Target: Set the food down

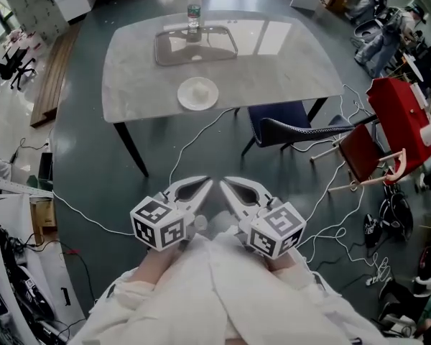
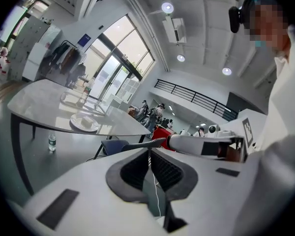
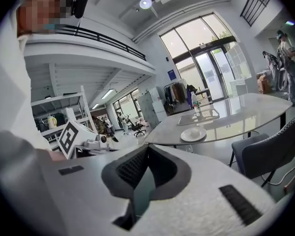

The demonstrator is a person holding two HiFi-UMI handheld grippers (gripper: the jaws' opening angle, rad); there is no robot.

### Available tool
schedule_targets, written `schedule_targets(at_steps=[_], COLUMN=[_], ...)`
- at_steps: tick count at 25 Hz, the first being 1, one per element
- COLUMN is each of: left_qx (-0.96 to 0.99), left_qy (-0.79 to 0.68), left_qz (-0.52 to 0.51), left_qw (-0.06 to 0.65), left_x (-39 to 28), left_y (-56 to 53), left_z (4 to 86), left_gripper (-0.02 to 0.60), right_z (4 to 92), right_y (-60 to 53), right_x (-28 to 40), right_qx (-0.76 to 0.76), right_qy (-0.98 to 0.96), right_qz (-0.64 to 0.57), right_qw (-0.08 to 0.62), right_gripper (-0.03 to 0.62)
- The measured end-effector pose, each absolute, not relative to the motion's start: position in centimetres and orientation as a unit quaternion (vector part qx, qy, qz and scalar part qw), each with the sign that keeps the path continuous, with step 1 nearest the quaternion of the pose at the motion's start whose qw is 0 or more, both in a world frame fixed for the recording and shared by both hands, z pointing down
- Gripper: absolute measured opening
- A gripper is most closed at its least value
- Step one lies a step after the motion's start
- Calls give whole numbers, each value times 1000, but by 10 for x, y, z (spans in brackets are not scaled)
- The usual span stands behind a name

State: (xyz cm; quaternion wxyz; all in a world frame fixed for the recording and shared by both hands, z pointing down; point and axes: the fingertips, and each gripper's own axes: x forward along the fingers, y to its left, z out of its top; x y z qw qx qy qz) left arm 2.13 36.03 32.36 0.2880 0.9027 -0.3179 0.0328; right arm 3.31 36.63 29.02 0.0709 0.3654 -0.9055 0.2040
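A white plate (image 1: 197,94) with a pale piece of food (image 1: 200,88) on it sits near the front edge of the grey table (image 1: 287,63). Both grippers hang close to my body, well short of the table, above the floor. My left gripper (image 1: 207,183) is shut with nothing between its fingers, and so is my right gripper (image 1: 226,182). Their tips nearly touch each other. The left gripper view shows the plate (image 2: 84,123) far off past the shut jaws of the left gripper (image 2: 148,150). The right gripper view shows the plate (image 3: 193,134) beyond the shut right gripper (image 3: 147,147).
A clear tray (image 1: 196,46) with a water bottle (image 1: 194,11) stands at the table's far side. A dark blue chair (image 1: 291,126) is tucked at the table's right front, a red chair (image 1: 363,153) beyond it. White cables (image 1: 194,139) trail across the floor.
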Motion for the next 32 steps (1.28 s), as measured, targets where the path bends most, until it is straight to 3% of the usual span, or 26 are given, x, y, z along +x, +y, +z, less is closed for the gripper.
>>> schedule_targets(at_steps=[16, 32], left_qx=[883, 861], left_qy=[-344, -382], left_qz=[52, 37], left_qw=[314, 333], left_x=[0, -1], left_y=[254, 80], left_z=[351, 348], left_gripper=[26, 26], right_z=[325, 325], right_y=[249, 75], right_x=[30, 42], right_qx=[346, 324], right_qy=[-897, -892], right_qz=[262, 303], right_qw=[85, 89], right_gripper=[2, 2])
